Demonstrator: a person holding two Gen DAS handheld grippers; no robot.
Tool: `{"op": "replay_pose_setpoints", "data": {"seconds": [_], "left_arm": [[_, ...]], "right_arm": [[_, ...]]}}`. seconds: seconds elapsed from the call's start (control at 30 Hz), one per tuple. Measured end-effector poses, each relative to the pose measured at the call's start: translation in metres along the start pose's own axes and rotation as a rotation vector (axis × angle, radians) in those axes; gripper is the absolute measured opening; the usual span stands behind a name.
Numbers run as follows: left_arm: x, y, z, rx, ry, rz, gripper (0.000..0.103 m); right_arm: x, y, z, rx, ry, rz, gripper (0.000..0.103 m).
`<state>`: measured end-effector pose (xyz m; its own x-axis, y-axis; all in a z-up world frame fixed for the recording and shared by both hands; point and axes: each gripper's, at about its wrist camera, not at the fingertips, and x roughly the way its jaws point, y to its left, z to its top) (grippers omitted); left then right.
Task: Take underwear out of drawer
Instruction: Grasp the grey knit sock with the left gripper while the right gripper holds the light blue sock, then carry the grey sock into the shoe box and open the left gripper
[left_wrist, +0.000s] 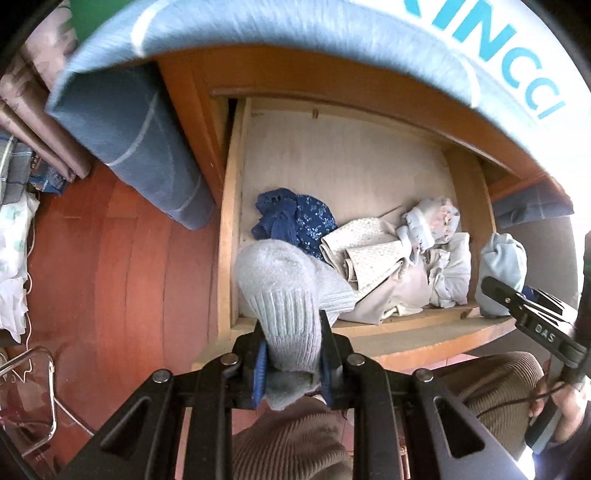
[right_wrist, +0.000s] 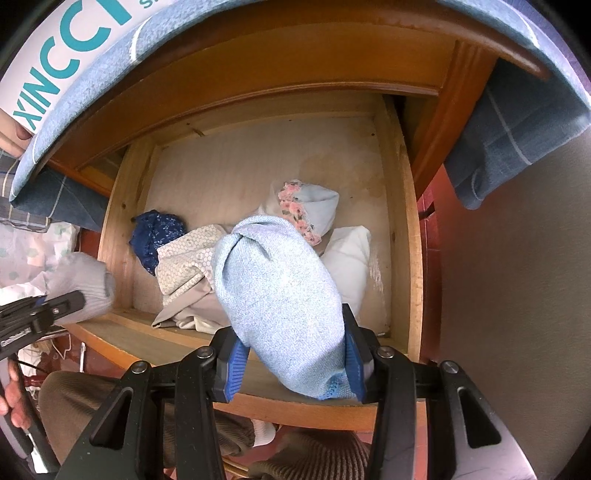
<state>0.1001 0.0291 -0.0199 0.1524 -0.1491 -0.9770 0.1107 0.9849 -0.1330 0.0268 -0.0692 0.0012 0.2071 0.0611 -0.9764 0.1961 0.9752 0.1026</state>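
Grey ribbed-knit garment (left_wrist: 284, 295), rolled.

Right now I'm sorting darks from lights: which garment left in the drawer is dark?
The navy floral piece, by the drawer's left wall. The other garments beside it are pale: cream, white or light blue.

The grey sock (left_wrist: 284, 291) covers the drawer's (left_wrist: 231, 206) near left corner, and the light blue sock (right_wrist: 280, 291) covers part of the clothes pile (right_wrist: 192, 280) behind it. The mattress (left_wrist: 295, 26) is blurred and cut off at the top edge, its printed lettering (left_wrist: 517, 55) only partly readable. The drawer's back end lies under the wooden frame (right_wrist: 258, 66).
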Motion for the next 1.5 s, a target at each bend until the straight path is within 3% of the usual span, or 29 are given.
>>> {"op": "replay_pose_setpoints", "data": {"seconds": [0.6, 0.97, 1.23, 1.5], "left_arm": [[-0.088, 0.0, -0.013, 0.052, -0.182, -0.028, 0.022], [-0.208, -0.013, -0.001, 0.123, -0.409, -0.064, 0.022], [-0.283, -0.051, 0.047, 0.209, -0.567, -0.067, 0.022], [-0.253, -0.08, 0.119, 0.196, -0.523, -0.04, 0.022]], "right_arm": [[0.0, 0.005, 0.0, -0.025, -0.009, -0.07, 0.042], [-0.001, 0.005, 0.0, -0.025, -0.008, -0.068, 0.042], [-0.002, 0.005, 0.0, -0.026, -0.012, -0.063, 0.042], [-0.003, 0.004, 0.0, -0.013, -0.021, -0.06, 0.042]]}}
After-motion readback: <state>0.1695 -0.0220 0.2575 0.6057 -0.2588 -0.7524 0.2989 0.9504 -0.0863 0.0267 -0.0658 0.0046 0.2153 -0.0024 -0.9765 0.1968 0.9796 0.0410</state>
